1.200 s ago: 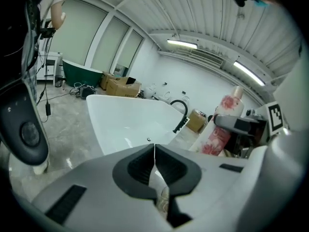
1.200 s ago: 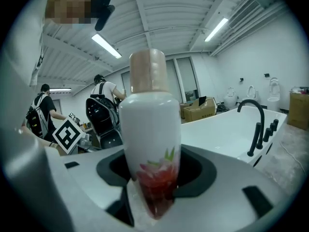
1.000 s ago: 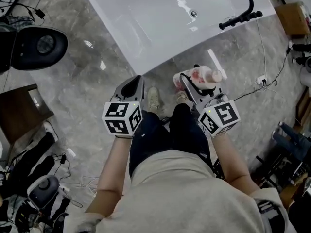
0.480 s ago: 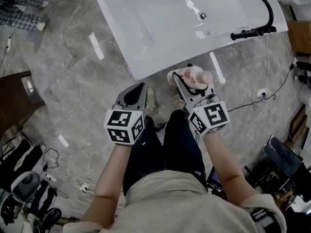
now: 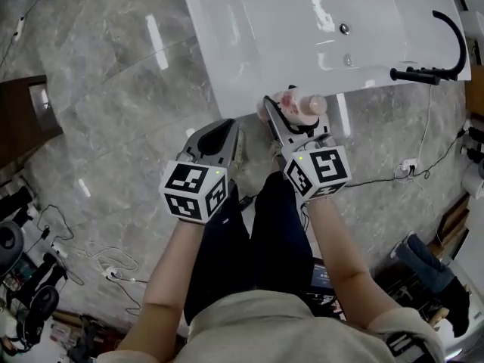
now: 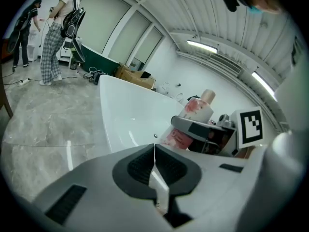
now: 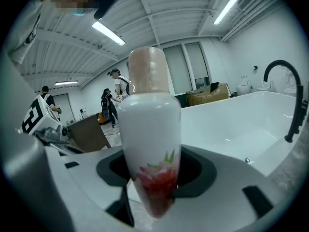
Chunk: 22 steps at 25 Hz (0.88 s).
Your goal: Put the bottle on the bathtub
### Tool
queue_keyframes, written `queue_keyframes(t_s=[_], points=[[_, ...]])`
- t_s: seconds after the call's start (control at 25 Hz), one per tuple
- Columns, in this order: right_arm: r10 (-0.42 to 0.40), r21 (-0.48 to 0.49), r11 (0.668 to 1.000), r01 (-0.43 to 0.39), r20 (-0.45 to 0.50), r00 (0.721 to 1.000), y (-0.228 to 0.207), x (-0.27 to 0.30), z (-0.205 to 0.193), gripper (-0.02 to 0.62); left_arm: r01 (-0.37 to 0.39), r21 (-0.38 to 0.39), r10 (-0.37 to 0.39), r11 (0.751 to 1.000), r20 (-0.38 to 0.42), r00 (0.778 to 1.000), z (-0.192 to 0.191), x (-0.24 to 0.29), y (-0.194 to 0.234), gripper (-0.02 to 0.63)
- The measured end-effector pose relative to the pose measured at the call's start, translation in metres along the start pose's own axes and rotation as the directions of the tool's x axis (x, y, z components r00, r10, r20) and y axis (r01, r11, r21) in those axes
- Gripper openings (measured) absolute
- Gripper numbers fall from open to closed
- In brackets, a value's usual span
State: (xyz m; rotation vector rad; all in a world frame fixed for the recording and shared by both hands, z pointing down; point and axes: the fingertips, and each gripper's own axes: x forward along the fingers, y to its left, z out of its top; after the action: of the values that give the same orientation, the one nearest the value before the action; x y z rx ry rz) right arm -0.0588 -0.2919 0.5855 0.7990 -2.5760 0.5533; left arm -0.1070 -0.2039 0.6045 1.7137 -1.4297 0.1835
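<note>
Your bottle is white with a red flower print and a pale beige cap. It sits in your right tongs, pinched low on its body, and the right gripper view shows the pads tight against both sides of the bottle with the cap pointing up. From the head view it hangs over the floor, right at the near rim of the bathtub. It is not resting on the tub. The left gripper view catches the same bottle off to your right, against the white tub wall.

Your left tongs have nothing in them. The left gripper view shows the two pads of the tongs meeting in a thin seam with no gap. Those tongs sit just beside the right pair, a little further from the rim, over the grey marbled floor.

The marker cubes sit behind each pair of tongs, the left one and the right one, both near your dark trousers. One of your shoes shows between the two tongs.

Further out, the tub basin has a small drain. A black curved faucet stands at its far right end, and the right gripper view shows that faucet too. Cables trail across the floor at your left. In the left gripper view people stand well away in the room.
</note>
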Motion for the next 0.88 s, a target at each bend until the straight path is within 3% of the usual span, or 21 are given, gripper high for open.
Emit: queue_keyframes(t_s=[0.36,0.76,0.88], points=[[0.023,-0.118,0.993,-0.021,0.018,1.0,0.007,0.039,-0.011,0.222,-0.009,-0.028,0.009,1.0,0.008,1.0,-0.019,0.017,0.029,0.009],[0.042,-0.143,0.989,-0.033,0.057,0.997,0.003,0.047,-0.02,0.224,-0.014,-0.037,0.015,0.999,0.033,0.999,-0.023,0.021,0.039,0.009],[0.063,-0.198,0.979,-0.05,0.057,0.996,0.008,0.046,-0.024,0.225,-0.02,-0.027,0.021,0.999,0.038,0.999,-0.02,0.018,0.041,0.009]])
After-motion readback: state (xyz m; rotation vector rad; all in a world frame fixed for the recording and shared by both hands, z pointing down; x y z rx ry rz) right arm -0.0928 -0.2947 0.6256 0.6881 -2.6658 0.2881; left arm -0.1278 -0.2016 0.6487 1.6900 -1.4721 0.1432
